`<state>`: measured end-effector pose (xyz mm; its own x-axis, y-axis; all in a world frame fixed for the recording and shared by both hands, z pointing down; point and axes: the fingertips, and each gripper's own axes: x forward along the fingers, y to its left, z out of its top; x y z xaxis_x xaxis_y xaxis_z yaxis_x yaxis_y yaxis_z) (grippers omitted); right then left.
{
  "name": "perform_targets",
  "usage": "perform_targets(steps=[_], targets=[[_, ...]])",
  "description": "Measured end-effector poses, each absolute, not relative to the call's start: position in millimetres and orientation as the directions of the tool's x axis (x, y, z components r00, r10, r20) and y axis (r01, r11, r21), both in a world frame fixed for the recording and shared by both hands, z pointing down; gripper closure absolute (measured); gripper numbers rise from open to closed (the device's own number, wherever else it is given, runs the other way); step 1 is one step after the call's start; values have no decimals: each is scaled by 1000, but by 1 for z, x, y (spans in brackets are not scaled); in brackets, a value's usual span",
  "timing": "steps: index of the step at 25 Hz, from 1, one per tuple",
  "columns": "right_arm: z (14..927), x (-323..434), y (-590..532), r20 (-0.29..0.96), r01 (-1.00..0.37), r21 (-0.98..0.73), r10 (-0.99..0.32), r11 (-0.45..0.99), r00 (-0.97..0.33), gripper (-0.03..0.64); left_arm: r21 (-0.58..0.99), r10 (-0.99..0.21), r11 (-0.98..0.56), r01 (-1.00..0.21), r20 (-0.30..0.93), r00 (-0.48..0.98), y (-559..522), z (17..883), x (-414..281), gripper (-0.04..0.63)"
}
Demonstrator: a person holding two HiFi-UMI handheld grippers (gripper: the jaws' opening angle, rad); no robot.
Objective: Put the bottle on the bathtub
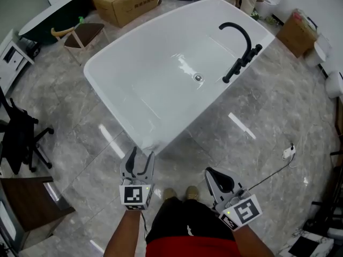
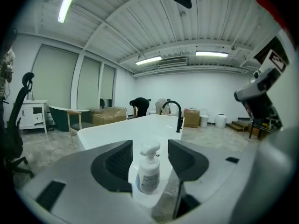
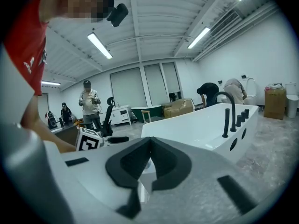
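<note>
Pump bottle (image 2: 149,174): upright on the near corner rim of the white bathtub (image 2: 117,130), seen between the spread jaws of the left gripper (image 1: 138,162). Right gripper (image 1: 217,181): jaws pressed together, empty.

1. Seen in foreground: left gripper (image 2: 149,149), jaws apart.
2. Between them, touching neither: white pump bottle (image 2: 150,171), upright on near corner of bathtub (image 2: 112,132).
3. On far rim: curved black tap (image 2: 174,111).
4. Beyond tub: person bent over (image 2: 139,107), cardboard box (image 2: 110,115).
5. At left edge: black office chair (image 2: 16,125).
</note>
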<state>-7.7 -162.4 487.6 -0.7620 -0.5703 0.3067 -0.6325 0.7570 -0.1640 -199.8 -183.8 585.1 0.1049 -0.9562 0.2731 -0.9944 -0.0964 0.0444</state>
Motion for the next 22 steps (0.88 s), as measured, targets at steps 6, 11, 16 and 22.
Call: perform_targets(steps=[6, 11, 16, 22], targets=[[462, -12, -162, 240, -603, -174, -561, 778, -792, 612, 65, -978, -78, -995, 190, 89, -151, 493, -181, 385], [437, -11, -157, 186, -578, -180, -549, 796, -815, 612, 79, -982, -129, -989, 130, 138, -133, 444, -151, 468], [414, -6, -150, 129, -556, -172, -541, 813, -831, 612, 69, -981, -175, -982, 75, 180, -128, 405, -129, 556], [392, 5, -154, 75, -549, -172, -545, 818, -835, 612, 53, -976, -214, -975, 37, 216, -136, 372, -107, 581]])
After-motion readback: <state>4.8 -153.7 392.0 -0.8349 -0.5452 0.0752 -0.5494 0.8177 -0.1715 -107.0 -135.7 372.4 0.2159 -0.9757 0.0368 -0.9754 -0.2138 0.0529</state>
